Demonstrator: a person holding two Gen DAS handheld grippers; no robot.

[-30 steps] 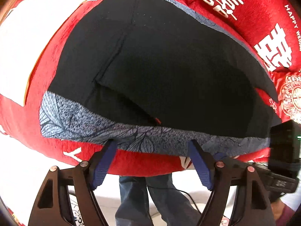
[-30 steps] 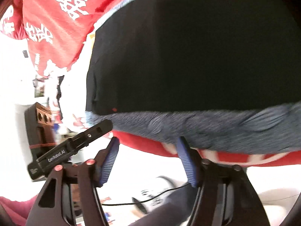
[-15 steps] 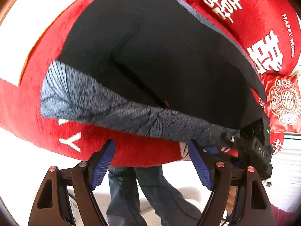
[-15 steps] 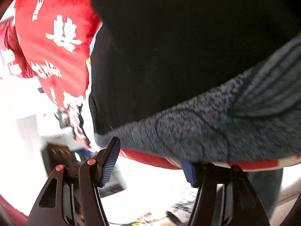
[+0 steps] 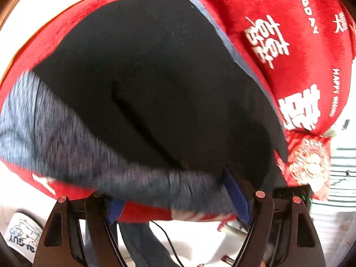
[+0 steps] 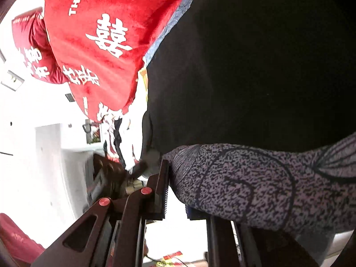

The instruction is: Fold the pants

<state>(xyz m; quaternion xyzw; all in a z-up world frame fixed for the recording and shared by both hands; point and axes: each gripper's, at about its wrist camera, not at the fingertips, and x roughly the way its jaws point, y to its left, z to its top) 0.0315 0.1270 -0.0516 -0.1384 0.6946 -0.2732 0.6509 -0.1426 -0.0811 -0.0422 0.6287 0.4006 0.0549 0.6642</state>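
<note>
on red blanket (image 5: pixel 278 11): pants (image 5: pixel 155 77) lengthwise away; left gripper (image 5: pixel 178 202), right gripper (image 6: pixel 178 200) gaping astride waistband (image 6: pixel 255 184).

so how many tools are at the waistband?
2. Left tool is open, straddling the waistband's near edge; right tool is at its corner, one finger hidden under the fabric.

A red blanket (image 5: pixel 278 11) with white characters covers the bed. The black pants (image 5: pixel 160 77) lie on it, their patterned grey waistband (image 5: pixel 66 146) at the near edge.
</note>
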